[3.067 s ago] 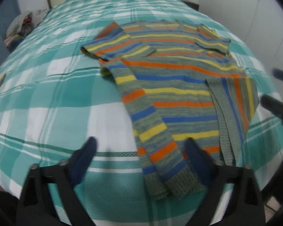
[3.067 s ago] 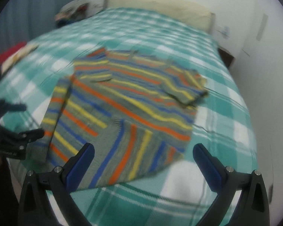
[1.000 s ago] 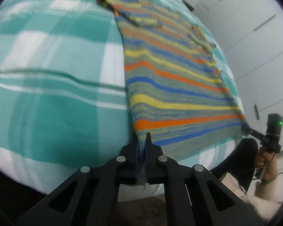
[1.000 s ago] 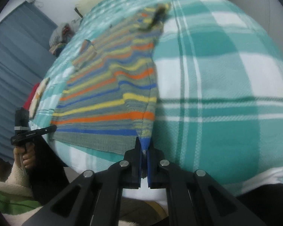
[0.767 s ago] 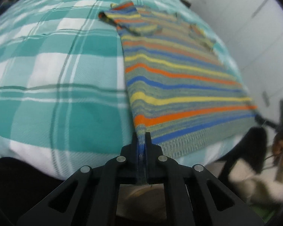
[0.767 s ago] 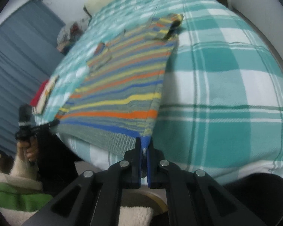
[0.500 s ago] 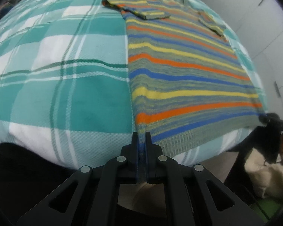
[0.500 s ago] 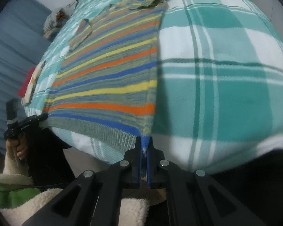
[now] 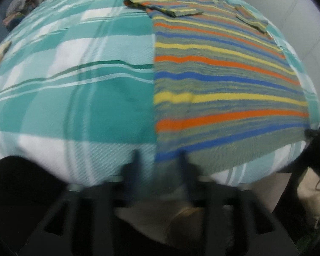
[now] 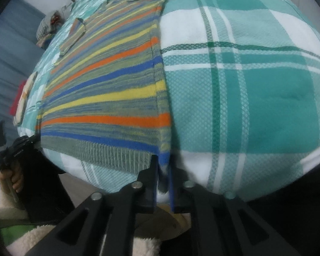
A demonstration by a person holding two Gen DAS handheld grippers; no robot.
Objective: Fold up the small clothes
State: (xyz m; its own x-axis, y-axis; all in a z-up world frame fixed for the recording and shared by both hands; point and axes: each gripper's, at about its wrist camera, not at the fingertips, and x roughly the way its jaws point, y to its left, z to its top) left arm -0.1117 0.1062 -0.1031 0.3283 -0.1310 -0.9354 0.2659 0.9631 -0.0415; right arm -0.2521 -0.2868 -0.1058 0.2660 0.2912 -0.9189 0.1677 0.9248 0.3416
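Observation:
A striped knit sweater (image 9: 219, 81) in grey, orange, yellow and blue lies flat on the bed with both sleeves folded in at the far end; it also shows in the right wrist view (image 10: 108, 89). My left gripper (image 9: 159, 160) is blurred, its fingers parted, standing either side of the near left hem corner. My right gripper (image 10: 163, 166) has its fingers slightly apart around the near right hem corner, which still lies between them. The left gripper shows in the right wrist view (image 10: 21, 143) at the other hem corner.
The bed (image 9: 85, 98) has a teal and white checked cover (image 10: 256, 89) and its front edge drops off just under both grippers. A pile of clothes (image 10: 48, 28) lies at the far side. A white wall (image 9: 305, 10) stands on the right.
Both grippers held the hem corners shut and pulled the sweater flat toward the bed's front edge. Now the left fingers have opened and the right fingers have parted slightly.

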